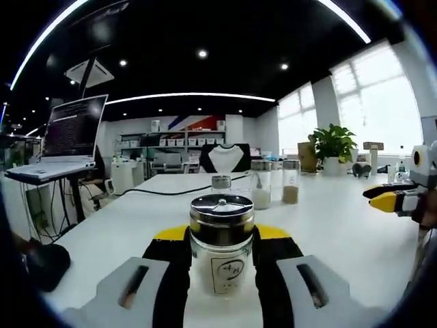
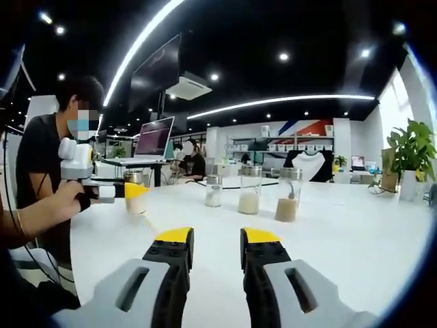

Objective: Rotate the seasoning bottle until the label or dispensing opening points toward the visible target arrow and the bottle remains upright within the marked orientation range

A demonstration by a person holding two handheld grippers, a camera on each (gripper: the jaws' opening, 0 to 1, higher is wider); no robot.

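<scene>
The seasoning bottle (image 1: 221, 249) is a glass jar with a shiny metal lid and a pale label facing the camera. It stands upright on the white table (image 1: 341, 232). My left gripper (image 1: 222, 236) is shut on it, with the yellow-tipped jaws pressed against both sides. In the right gripper view the same bottle (image 2: 134, 198) sits at the left in the left gripper (image 2: 130, 191), held by a person's hand. My right gripper (image 2: 217, 239) hovers low over the table, its jaws a small gap apart with nothing between them. It also enters the left gripper view as the right gripper (image 1: 388, 197).
Three more jars (image 1: 261, 184) (image 2: 249, 190) with pale and tan contents stand mid-table. A black cable (image 1: 171, 191) runs across the far part. A laptop (image 1: 61, 143) sits on a stand to the left, and a potted plant (image 1: 333, 147) stands by the windows. A person (image 2: 41, 171) stands at the table's left edge.
</scene>
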